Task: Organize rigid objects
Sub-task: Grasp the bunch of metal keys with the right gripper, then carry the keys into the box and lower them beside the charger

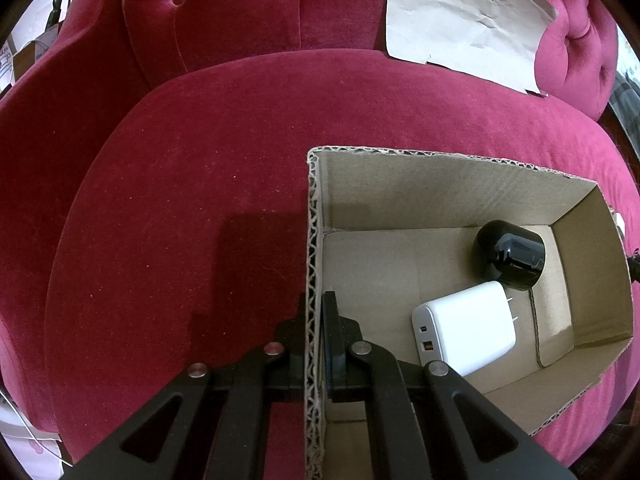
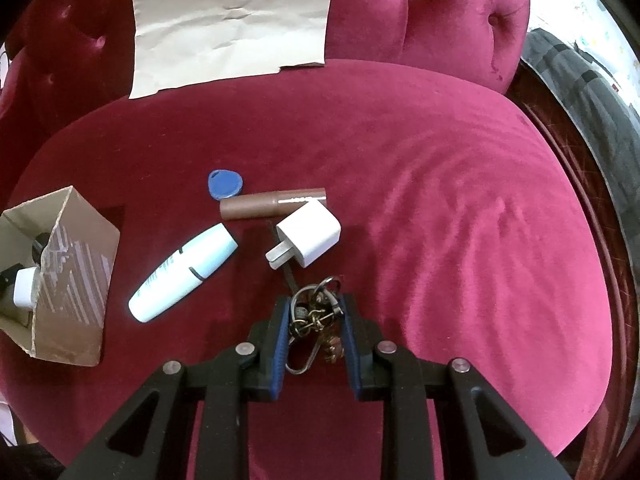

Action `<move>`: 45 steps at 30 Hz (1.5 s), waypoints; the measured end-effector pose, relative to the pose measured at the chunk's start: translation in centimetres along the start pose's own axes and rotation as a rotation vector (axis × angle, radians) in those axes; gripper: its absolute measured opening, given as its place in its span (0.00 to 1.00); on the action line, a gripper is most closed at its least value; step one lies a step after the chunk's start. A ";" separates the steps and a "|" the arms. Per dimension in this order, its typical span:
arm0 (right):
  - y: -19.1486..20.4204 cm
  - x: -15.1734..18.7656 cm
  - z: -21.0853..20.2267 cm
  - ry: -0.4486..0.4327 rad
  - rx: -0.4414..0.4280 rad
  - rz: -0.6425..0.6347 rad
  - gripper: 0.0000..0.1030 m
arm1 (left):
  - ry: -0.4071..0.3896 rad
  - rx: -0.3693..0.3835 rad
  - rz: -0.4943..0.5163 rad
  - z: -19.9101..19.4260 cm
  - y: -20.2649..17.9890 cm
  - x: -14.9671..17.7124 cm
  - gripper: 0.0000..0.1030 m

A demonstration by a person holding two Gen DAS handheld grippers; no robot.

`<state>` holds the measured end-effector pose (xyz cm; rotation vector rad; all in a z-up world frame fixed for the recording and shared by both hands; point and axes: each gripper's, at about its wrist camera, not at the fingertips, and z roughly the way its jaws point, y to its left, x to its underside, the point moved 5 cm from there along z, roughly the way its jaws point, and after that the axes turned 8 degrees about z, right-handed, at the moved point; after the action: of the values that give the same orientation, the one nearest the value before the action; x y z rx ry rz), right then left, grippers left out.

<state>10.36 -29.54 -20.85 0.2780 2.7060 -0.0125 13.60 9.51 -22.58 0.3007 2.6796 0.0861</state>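
Observation:
My left gripper point(image 1: 316, 308) is shut on the left wall of an open cardboard box point(image 1: 314, 240), one finger inside and one outside. Inside the box lie a white charger point(image 1: 466, 328) and a black rounded object point(image 1: 510, 254). My right gripper point(image 2: 314, 312) is shut on a bunch of keys and rings point(image 2: 316, 312), held just above the red velvet seat. Beyond it lie a small white plug adapter point(image 2: 310, 234), a brown tube point(image 2: 274, 204), a blue tag point(image 2: 225, 185) and a white and pale blue bottle point(image 2: 184, 274). The box point(image 2: 76, 280) shows at the left edge.
The seat is a red velvet cushion point(image 2: 440, 200) with a tufted backrest point(image 1: 240, 12). A sheet of brown paper point(image 2: 228, 20) leans against the backrest. A dark wooden frame point(image 2: 592, 184) borders the seat on the right.

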 end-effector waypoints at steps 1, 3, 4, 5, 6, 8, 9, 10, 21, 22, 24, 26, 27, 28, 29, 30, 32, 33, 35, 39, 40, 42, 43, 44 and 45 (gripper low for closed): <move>0.1 -0.1 -0.1 -0.002 0.004 -0.001 0.24 | 0.000 0.000 0.000 0.0 0.0 0.0 0.04; 0.1 -0.3 -0.4 -0.007 0.013 -0.004 0.24 | 0.000 0.000 0.000 0.0 0.0 0.0 0.04; 0.1 -0.4 -0.5 -0.008 0.016 -0.003 0.24 | 0.000 0.000 0.000 0.0 0.0 0.0 0.04; 0.2 -0.5 -0.7 -0.010 0.017 -0.001 0.24 | 0.000 -0.001 0.000 0.0 0.0 0.0 0.04; 0.2 -0.6 -0.8 -0.011 0.017 0.000 0.24 | 0.000 -0.001 0.000 0.0 0.0 0.0 0.04; 0.1 -0.8 -1.3 -0.019 0.019 -0.001 0.24 | 0.000 -0.001 0.000 0.0 0.0 0.0 0.04; 0.1 -0.9 -1.6 -0.022 0.018 -0.001 0.24 | 0.000 -0.001 0.000 0.0 0.0 0.0 0.04; 0.1 -1.0 -1.8 -0.024 0.016 -0.001 0.24 | 0.000 -0.001 0.000 0.0 0.0 0.0 0.04; 0.7 -1.9 -4.2 -0.048 0.000 0.001 0.24 | 0.000 -0.001 0.001 0.0 0.0 0.0 0.04; 0.8 -2.0 -4.5 -0.052 0.000 0.000 0.24 | 0.000 -0.001 0.001 0.0 -0.1 0.0 0.04; 1.0 -2.2 -4.8 -0.058 -0.005 -0.004 0.24 | 0.000 -0.001 0.001 0.0 0.0 0.0 0.04; 1.2 -2.3 -5.3 -0.066 -0.009 -0.008 0.24 | -0.001 -0.001 0.001 0.0 0.1 0.0 0.04; 1.3 -2.4 -5.4 -0.070 -0.011 -0.009 0.24 | 0.000 -0.001 0.001 0.0 0.0 0.0 0.04; 1.5 -2.5 -5.7 -0.075 -0.015 -0.009 0.24 | 0.000 -0.001 0.001 0.0 0.0 0.0 0.04; 1.6 -2.6 -5.9 -0.079 -0.019 -0.009 0.24 | 0.000 -0.001 0.001 0.0 -0.1 0.0 0.04; 1.8 -2.8 -6.1 -0.084 -0.022 -0.010 0.24 | 0.000 -0.001 0.001 0.0 -0.1 0.0 0.04; 2.1 -3.1 -6.6 -0.094 -0.029 -0.010 0.24 | 0.000 -0.001 0.001 0.0 -0.1 0.0 0.04; 2.3 -3.3 -6.8 -0.100 -0.036 -0.008 0.24 | 0.000 -0.001 0.001 0.0 -0.1 0.0 0.04; 2.7 -3.6 -7.3 -0.112 -0.045 -0.008 0.24 | 0.000 -0.001 0.001 0.0 -0.1 0.0 0.04; 3.8 -4.3 -8.2 -0.130 -0.067 -0.010 0.24 | 0.000 -0.001 0.001 0.0 -0.1 0.0 0.04; 4.0 -4.3 -8.3 -0.133 -0.070 -0.010 0.24 | 0.000 -0.001 0.001 0.0 0.0 0.0 0.04; 4.6 -4.5 -8.6 -0.140 -0.081 -0.015 0.24 | 0.000 -0.001 0.001 0.0 -0.1 0.0 0.04; 4.8 -4.6 -8.7 -0.143 -0.085 -0.017 0.24 | 0.000 -0.001 0.001 0.0 -0.1 0.0 0.04; 5.2 -4.7 -8.9 -0.145 -0.090 -0.020 0.24 | 0.000 -0.001 0.001 0.0 0.0 0.0 0.04; 5.5 -4.8 -9.0 -0.148 -0.096 -0.022 0.24 | 0.000 -0.001 0.001 0.0 -0.1 0.0 0.04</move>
<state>12.05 -24.61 -10.47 0.2101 2.5540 0.0869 13.64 9.45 -22.59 0.3019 2.6791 0.0880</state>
